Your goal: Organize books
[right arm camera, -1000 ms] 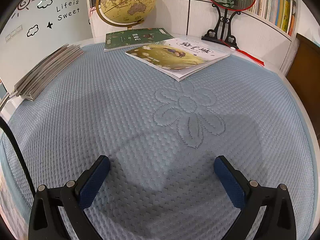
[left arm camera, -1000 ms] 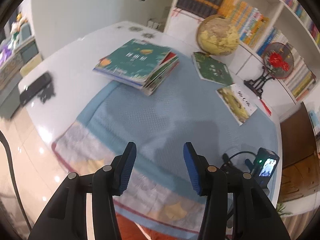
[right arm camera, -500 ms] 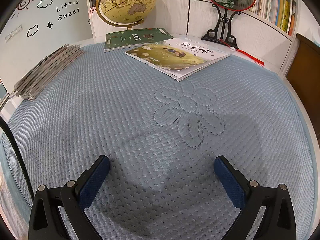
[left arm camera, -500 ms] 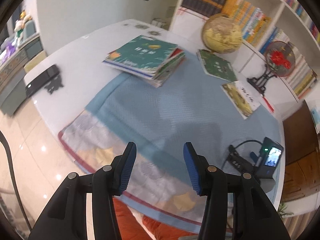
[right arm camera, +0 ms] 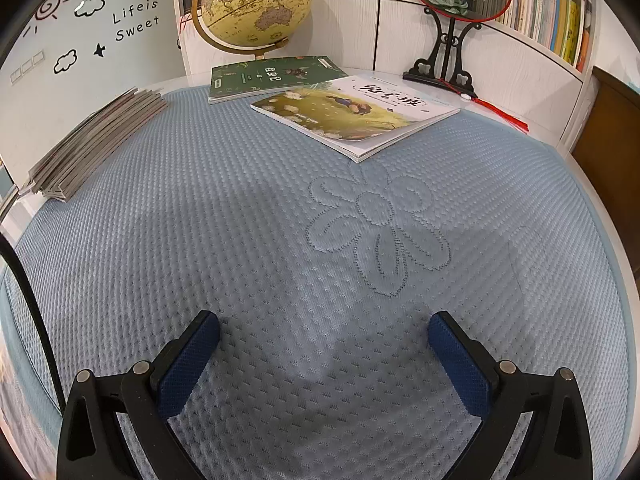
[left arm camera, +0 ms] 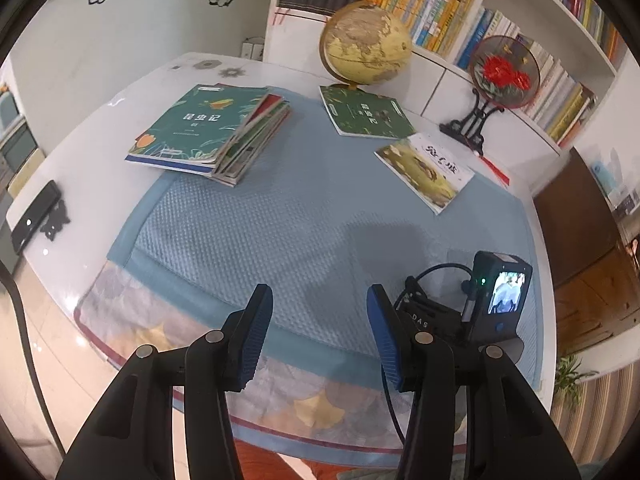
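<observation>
Your books sit in three places. In the left wrist view, the stack of books [left arm camera: 212, 132] lies at the upper left of the frame, half on the blue mat [left arm camera: 304, 216] and half on the white surface [left arm camera: 100, 128], its lower covers fanned out unevenly. The green book [left arm camera: 366, 112] lies alone at upper centre, just in front of the globe [left arm camera: 366, 46]. The yellow-covered book [left arm camera: 426, 170] lies to its right, near the embroidered fan stand [left arm camera: 494, 92]. In the right wrist view the yellow-covered book sits at upper centre with one corner over the green one.

Both tongs are empty. The left tongs [left arm camera: 316, 334] hang partly apart at the bottom of the frame, well short of any book. The right tongs [right arm camera: 324, 354] stand wide apart over bare mat.

I judge that the next step is fetching a loose book. Take the yellow-covered one first, since it overlaps the other. Come in low along the mat and slide one finger under the near edge. Clamp close to the spine so the pages do not sag. Carry it flat to the stack and square it before letting go.
</observation>
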A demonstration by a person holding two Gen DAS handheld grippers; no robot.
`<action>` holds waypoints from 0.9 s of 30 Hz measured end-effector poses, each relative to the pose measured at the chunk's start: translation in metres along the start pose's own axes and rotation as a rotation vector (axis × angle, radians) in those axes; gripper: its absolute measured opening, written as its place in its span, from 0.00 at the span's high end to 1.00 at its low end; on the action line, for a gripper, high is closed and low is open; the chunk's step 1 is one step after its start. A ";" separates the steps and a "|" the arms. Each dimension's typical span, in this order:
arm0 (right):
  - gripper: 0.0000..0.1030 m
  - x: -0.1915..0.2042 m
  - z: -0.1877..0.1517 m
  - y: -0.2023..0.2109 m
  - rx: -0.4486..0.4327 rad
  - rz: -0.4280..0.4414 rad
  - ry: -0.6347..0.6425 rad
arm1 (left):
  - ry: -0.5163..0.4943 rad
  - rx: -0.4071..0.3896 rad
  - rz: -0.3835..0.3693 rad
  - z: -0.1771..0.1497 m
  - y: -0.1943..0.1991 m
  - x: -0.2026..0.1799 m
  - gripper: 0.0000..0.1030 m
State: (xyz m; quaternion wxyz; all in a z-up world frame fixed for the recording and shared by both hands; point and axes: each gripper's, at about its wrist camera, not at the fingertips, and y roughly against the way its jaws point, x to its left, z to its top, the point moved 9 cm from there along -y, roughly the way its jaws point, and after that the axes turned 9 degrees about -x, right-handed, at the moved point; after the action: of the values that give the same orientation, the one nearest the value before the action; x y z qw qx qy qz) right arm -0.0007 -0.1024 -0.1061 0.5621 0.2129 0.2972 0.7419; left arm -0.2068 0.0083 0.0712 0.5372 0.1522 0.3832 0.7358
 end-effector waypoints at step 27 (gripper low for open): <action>0.00 0.000 0.000 0.000 0.001 0.000 0.000 | 0.051 0.029 -0.068 0.026 -0.040 -0.012 0.55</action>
State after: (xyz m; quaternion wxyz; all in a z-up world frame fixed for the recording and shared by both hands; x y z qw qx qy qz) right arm -0.0005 -0.1022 -0.1062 0.5620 0.2131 0.2974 0.7419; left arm -0.1586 0.0135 0.0614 0.5497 0.1279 0.4125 0.7151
